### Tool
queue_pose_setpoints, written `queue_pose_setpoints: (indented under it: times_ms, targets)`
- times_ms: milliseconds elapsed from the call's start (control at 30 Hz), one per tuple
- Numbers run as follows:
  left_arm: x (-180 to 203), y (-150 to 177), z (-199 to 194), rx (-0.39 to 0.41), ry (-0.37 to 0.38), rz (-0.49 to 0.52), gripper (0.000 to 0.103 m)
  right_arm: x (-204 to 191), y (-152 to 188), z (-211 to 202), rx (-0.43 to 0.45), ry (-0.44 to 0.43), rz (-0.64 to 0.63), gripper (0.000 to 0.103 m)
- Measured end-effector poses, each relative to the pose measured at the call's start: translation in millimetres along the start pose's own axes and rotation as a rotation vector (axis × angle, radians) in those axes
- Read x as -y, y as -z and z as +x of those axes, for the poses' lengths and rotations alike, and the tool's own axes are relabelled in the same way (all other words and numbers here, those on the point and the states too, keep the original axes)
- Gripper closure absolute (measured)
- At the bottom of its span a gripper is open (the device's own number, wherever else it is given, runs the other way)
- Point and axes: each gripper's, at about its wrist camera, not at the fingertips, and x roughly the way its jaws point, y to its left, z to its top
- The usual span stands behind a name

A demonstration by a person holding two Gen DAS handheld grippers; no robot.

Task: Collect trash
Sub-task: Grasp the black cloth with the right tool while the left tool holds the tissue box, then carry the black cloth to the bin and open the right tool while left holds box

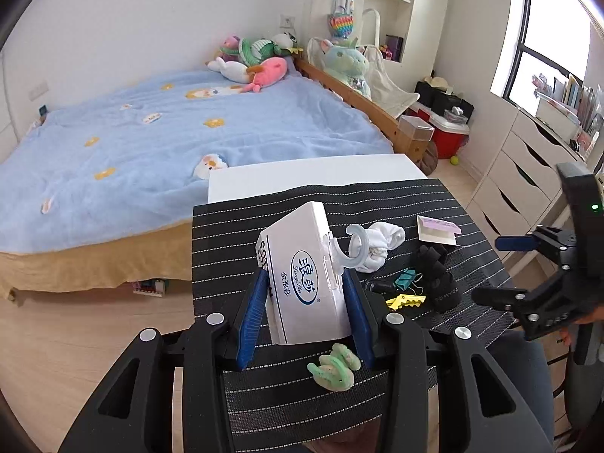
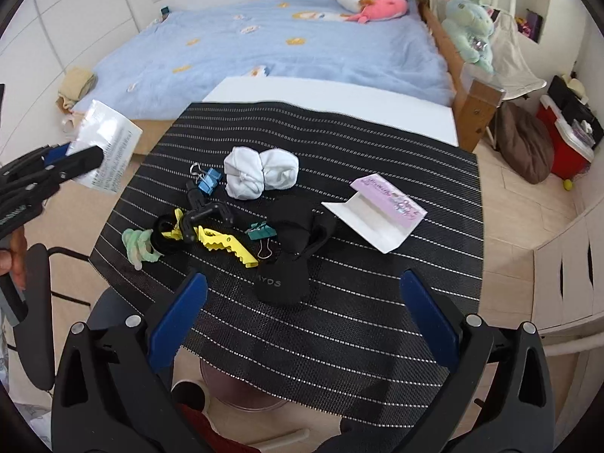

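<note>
My left gripper (image 1: 307,302) is shut on a white packaging box (image 1: 305,275) with a blue logo and a clear plastic hook, held above the striped black mat (image 1: 434,196). In the right wrist view that box (image 2: 105,151) is off the mat's left edge. My right gripper (image 2: 302,324) is open and empty over the mat's near side, behind a black pouch (image 2: 283,283). A purple and white card package (image 2: 381,211) lies on the mat at right. White rolled socks (image 2: 260,173) lie mid-mat.
On the mat: a green fuzzy hair tie (image 2: 139,245), yellow clips (image 2: 226,245), blue and teal binder clips (image 2: 209,181), a black clamp part (image 2: 204,207). A bed (image 1: 151,143) lies beyond the white table (image 2: 339,102). White drawers (image 1: 521,173) stand at right.
</note>
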Motion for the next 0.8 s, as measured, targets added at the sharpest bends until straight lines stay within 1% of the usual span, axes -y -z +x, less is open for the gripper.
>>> queue_pose_setpoints:
  times_ms: [67,100,133,200,267,300,333,367,400,433,533,633,800]
  targets:
    - [0,2,-1,0.000,-0.001,0.001,0.062,-1,-2,10,-0.028,-0.011,-0.016,0.004]
    - [0,3,-1,-0.001,0.000,0.001,0.062,-2,-2,15,-0.043,-0.019,-0.020,0.012]
    - [0,4,-1,-0.001,0.000,0.001,0.062,-2,-2,18,-0.056,-0.022,-0.024,0.024]
    - [0,6,-1,-0.003,0.001,0.001,0.062,-2,-3,28,-0.089,-0.012,-0.037,0.029]
    - [1,7,0,-0.005,0.003,0.004,0.062,-2,-3,36,-0.105,-0.030,-0.036,0.036]
    - [2,8,0,-0.006,0.004,0.006,0.062,-3,-3,38,-0.110,-0.033,-0.038,0.045]
    - [2,9,0,-0.008,0.005,0.007,0.062,-4,-2,41,-0.114,-0.034,-0.042,0.049]
    - [2,11,0,-0.009,0.007,0.008,0.062,-6,-2,42,-0.116,-0.045,-0.045,0.050]
    - [2,11,0,-0.011,0.009,0.008,0.062,-7,-2,43,-0.117,-0.054,-0.046,0.054]
    - [2,13,0,-0.012,0.011,0.008,0.062,-7,-3,45,-0.118,-0.057,-0.048,0.062]
    - [2,15,0,-0.016,0.014,0.008,0.062,-9,-2,46,-0.110,-0.061,-0.056,0.074]
    - [3,16,0,-0.017,0.019,0.010,0.062,-9,0,41,-0.101,-0.063,-0.056,0.083]
    - [5,17,-1,-0.014,0.028,0.013,0.062,-6,3,33,-0.072,-0.056,-0.047,0.087]
